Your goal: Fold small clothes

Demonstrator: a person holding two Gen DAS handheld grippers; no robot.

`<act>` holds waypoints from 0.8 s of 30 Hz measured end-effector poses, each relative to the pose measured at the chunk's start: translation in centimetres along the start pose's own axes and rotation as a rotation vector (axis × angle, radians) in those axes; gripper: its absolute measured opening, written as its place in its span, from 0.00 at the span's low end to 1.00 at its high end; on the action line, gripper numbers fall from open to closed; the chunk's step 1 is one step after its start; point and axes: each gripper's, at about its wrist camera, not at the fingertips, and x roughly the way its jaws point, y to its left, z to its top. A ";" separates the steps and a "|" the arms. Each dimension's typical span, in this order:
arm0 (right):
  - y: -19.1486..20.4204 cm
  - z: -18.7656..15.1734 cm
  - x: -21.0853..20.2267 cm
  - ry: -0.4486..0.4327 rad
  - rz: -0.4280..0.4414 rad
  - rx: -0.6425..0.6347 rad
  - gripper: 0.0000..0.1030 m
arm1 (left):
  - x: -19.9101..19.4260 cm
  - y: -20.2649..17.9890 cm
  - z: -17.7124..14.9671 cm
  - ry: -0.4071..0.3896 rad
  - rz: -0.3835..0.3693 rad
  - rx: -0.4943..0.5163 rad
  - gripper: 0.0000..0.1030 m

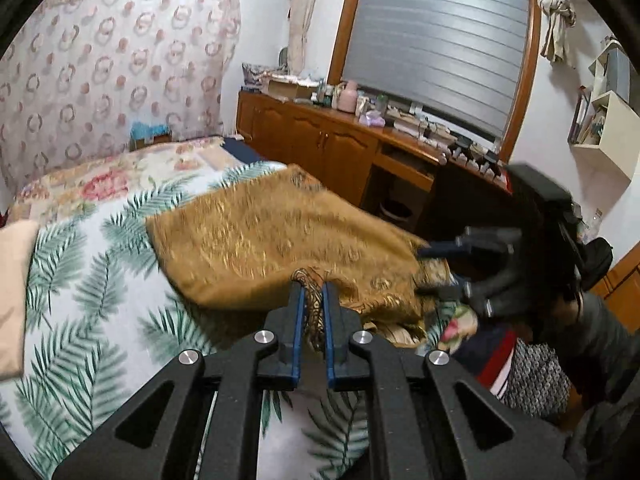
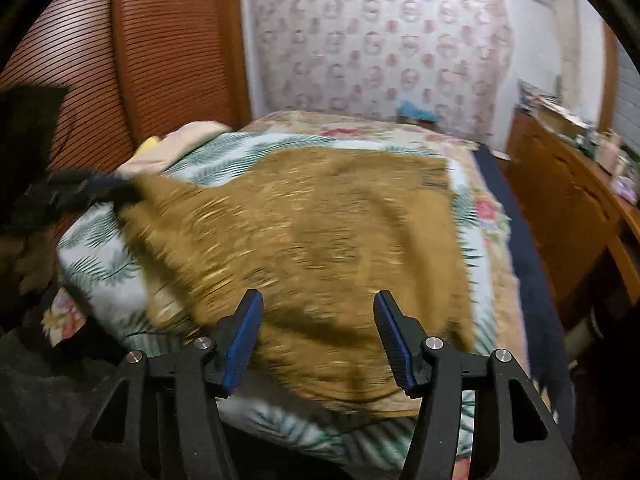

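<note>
A mustard-gold patterned garment (image 1: 256,240) lies spread on the bed with the palm-leaf cover (image 1: 80,280). My left gripper (image 1: 311,292) is shut on a bunched edge of the garment at its near side. My right gripper (image 1: 436,270) shows at the garment's right edge in the left wrist view. In the right wrist view the garment (image 2: 304,240) fills the middle, blurred, and my right gripper (image 2: 318,300) is open above its near part with nothing between the fingers. The left gripper (image 2: 96,190) appears at the garment's far left corner.
A cream pillow (image 1: 12,292) lies at the bed's left edge. A wooden cabinet (image 1: 320,140) with clutter on top runs along the bed's right side. More clothes (image 1: 520,372) are heaped near the bed's right corner. A slatted wooden door (image 2: 120,60) stands to the left.
</note>
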 end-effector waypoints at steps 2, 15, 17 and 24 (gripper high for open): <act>0.8 0.0 0.1 0.007 0.031 -0.015 0.58 | 0.4 0.3 0.8 -0.010 0.005 0.001 0.09; 1.7 -0.2 2.9 0.109 -0.019 -0.086 0.58 | 1.8 2.7 3.1 -0.055 0.076 -0.036 0.02; 1.2 -0.1 3.5 0.115 -0.051 -0.087 0.58 | 1.5 3.0 3.0 -0.061 0.083 -0.045 0.01; 1.8 -0.1 5.6 0.132 -0.036 -0.119 0.34 | 1.8 3.9 1.9 -0.045 0.097 -0.063 0.01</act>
